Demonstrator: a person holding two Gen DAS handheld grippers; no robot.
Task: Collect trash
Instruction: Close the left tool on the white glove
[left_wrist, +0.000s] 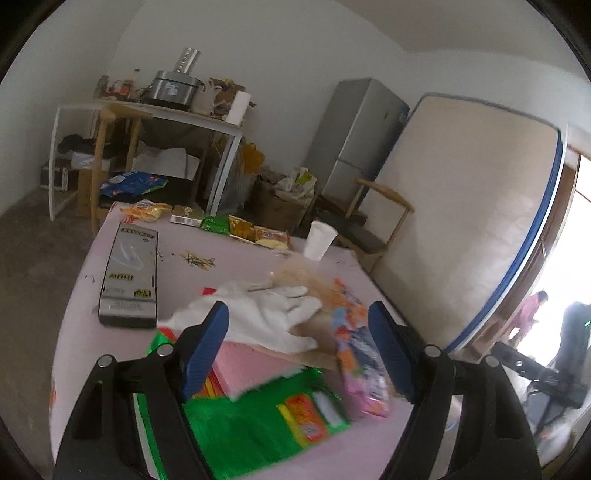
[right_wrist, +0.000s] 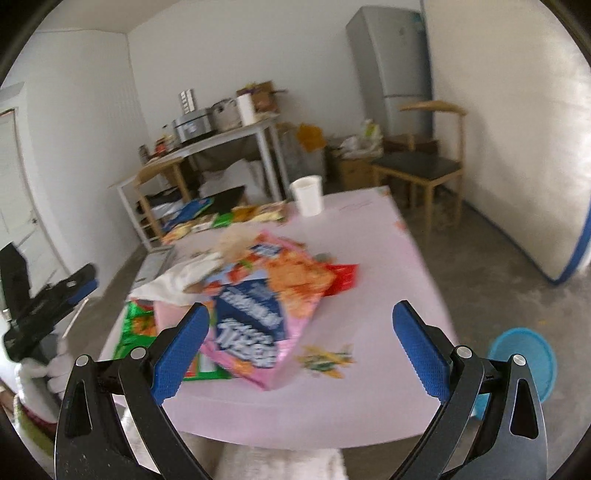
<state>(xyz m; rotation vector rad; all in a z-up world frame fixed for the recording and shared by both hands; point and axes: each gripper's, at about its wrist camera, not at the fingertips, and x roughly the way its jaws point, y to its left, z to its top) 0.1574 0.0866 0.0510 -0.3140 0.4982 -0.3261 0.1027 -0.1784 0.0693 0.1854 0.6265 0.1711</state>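
Trash litters a pink table. In the left wrist view my left gripper hovers open over a pile: a green wrapper, a pink block, a white glove and a colourful snack bag. Nothing is pressed between its pads. In the right wrist view my right gripper stands wide open above the table's near edge, with the pink snack bag just beyond its left finger. A small yellow-green wrapper and a red wrapper lie close by.
A white paper cup and several wrappers sit at the far edge, with a grey box on the left. A blue bin stands on the floor right of the table. A chair, a fridge and a shelf lie beyond.
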